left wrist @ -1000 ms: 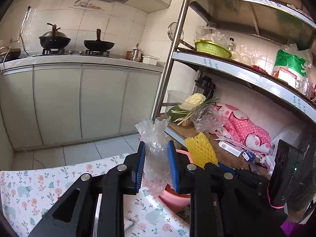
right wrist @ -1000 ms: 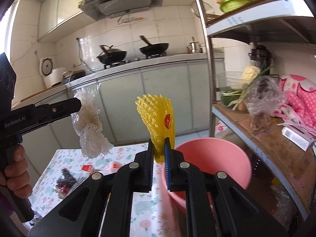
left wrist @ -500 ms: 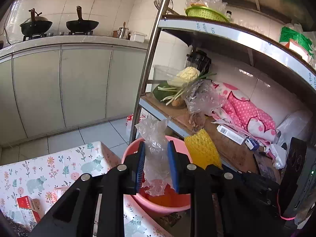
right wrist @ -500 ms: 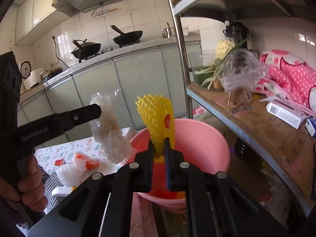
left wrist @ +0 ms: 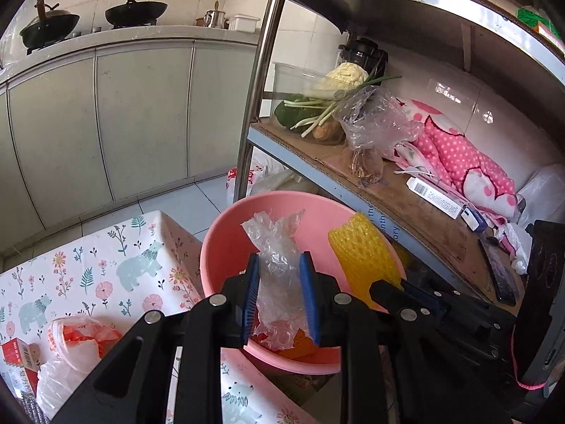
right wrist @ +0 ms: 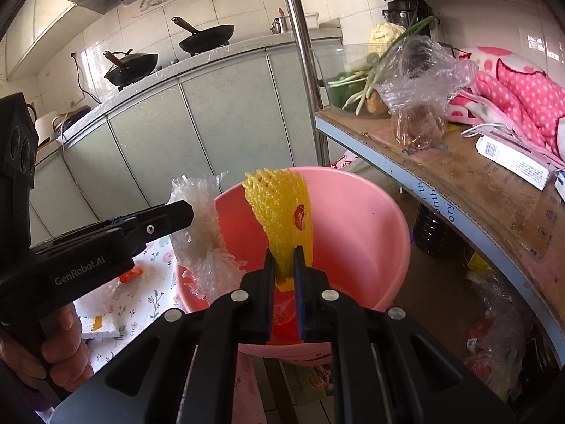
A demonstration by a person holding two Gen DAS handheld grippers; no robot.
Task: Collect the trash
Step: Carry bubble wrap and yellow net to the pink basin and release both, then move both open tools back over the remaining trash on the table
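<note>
My left gripper (left wrist: 280,268) is shut on a crumpled clear plastic wrap (left wrist: 277,247) and holds it over the pink basin (left wrist: 226,233). My right gripper (right wrist: 283,259) is shut on a yellow foam fruit net (right wrist: 280,208), also above the pink basin (right wrist: 363,219). The net also shows in the left wrist view (left wrist: 363,247), right of the wrap. The wrap shows in the right wrist view (right wrist: 203,226), left of the net. Orange and red scraps lie in the basin's bottom (left wrist: 300,348).
The floral tablecloth (left wrist: 106,268) carries more trash at its left: a clear lid with red scraps (left wrist: 81,335) and a red box (left wrist: 17,353). A metal shelf rack (left wrist: 406,205) with vegetables, bags and pink cloth stands close on the right. Kitchen cabinets (left wrist: 141,113) lie beyond.
Both grippers have tilted downward and moved over the pink basin, still holding the wrap and the net. The basin now fills the lower middle of both views.
</note>
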